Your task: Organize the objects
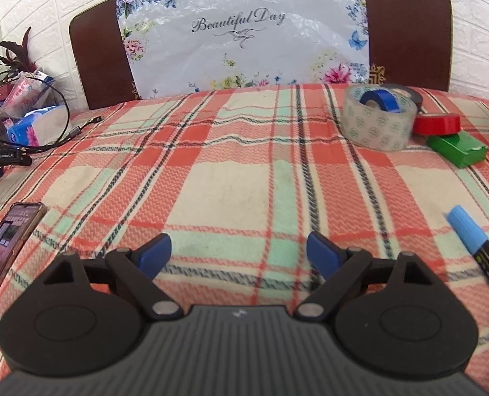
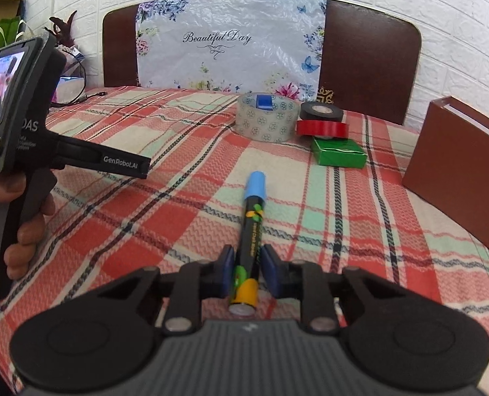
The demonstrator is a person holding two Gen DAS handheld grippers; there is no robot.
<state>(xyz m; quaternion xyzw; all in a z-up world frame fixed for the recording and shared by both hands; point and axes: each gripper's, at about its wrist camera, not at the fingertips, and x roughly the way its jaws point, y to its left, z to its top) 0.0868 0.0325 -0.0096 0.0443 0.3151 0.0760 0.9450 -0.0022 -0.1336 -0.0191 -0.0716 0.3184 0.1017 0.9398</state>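
1. The checked blanket (image 2: 185, 217) over the bed is woven cloth with a rough zigzag texture.
2. The chalk marker (image 2: 249, 241) looks like glossy plastic, its cap matt light blue.
3. The clear packing tape roll (image 2: 268, 122) is shiny film.
4. The red tape roll (image 2: 321, 128) is glossy.
5. The headboard (image 2: 369, 52) looks like smooth brown wood under crinkled plastic sheeting (image 2: 231, 43).

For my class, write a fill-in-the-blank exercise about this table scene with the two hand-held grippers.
1. The right gripper is shut on a marker with a ____ cap.
2. The left gripper is ____ and holds nothing.
3. The blue tape roll sits inside the ____ tape roll.
4. The red tape roll rests partly on the ____ box.

Missing words: blue; open; clear; green
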